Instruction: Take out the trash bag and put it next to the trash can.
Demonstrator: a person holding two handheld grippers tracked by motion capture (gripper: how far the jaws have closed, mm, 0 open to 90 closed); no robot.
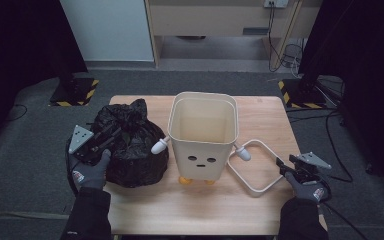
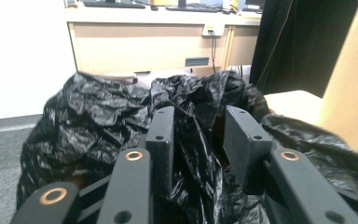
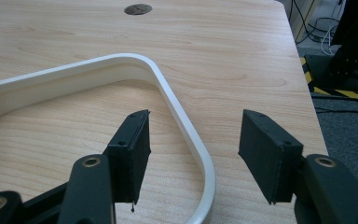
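**Black bag and cream bin on a pale wooden table**

Grey carpet surrounded the light wooden table point(image 1: 200, 210), which filled the middle of the high view, with a beige cabinet at the top of the frame and dark curtains at both upper corners. At centre stood a cream plastic waste bin with a small face on its front and stubby white arms point(image 1: 203, 137), upright and open at the top. Left of centre, just beside the bin, sat a crumpled, stuffed black plastic rubbish bag point(image 1: 130, 145). A cream rounded plastic rim ring point(image 1: 256, 167) lay flat on the table at lower right of the bin, one end close to the bin's arm.

At the left of the high view the left gripper point(image 1: 105, 140), held in a gloved hand, lay against the bag's left flank. In the left gripper view its jaws stood partly apart in the lower middle of the frame, with folds of black film bunched in the gap between them; whether the pads point(image 2: 161, 135) pressed on the film could not be told.

At the lower right of the high view the right gripper point(image 1: 282, 167) pointed at the ring's outer corner. In the right gripper view point(image 3: 193, 140) its jaws stood wide, straddling the ring's curved edge point(image 3: 177, 107) without touching it.
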